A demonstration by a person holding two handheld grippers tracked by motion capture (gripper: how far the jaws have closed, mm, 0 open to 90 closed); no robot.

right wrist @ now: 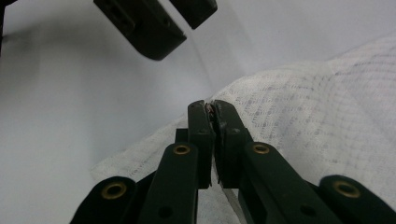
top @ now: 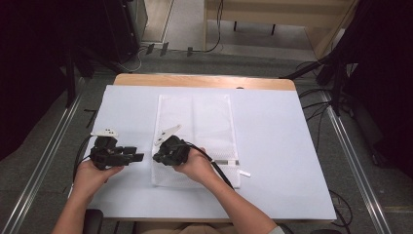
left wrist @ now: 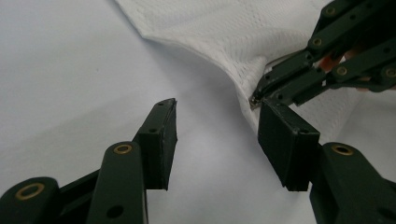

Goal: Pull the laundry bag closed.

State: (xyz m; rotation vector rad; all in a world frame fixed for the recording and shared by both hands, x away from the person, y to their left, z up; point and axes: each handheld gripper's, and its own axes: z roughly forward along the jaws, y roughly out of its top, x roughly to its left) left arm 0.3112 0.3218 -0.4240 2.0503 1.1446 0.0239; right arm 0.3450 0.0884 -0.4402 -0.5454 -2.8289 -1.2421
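The mesh bag (top: pixel 195 139) lies flat on the white sheet that covers the desk (top: pixel 272 146), near the middle, its long side running away from the person. A zip pull and a small white tag (top: pixel 245 173) sit by its near right corner.

At the left, the left hand-held gripper (top: pixel 139 157) rests low over the sheet, just beside the bag's left edge, pointing right toward it. Its jaws stand apart with nothing between them; in the left gripper view (left wrist: pixel 217 135) the pads frame bare sheet, and one pad is almost against the lifted fabric. It looks placed there to take a second hold on the edge next to the first. The left hand (top: pixel 92 175) grips it from behind, wrist low, forearm coming up from the near edge.

To the right of it, the right hand-held gripper (top: pixel 157 157) points left and is clamped on the bag's left edge; its jaws are together on the mesh (right wrist: pixel 210 109). The fabric rises in a small ridge where it is pinched, probably so the layers can be parted or the edge raised for the other gripper. The right hand (top: pixel 197 165) lies across the bag's near end, forearm slanting in from the bottom right.
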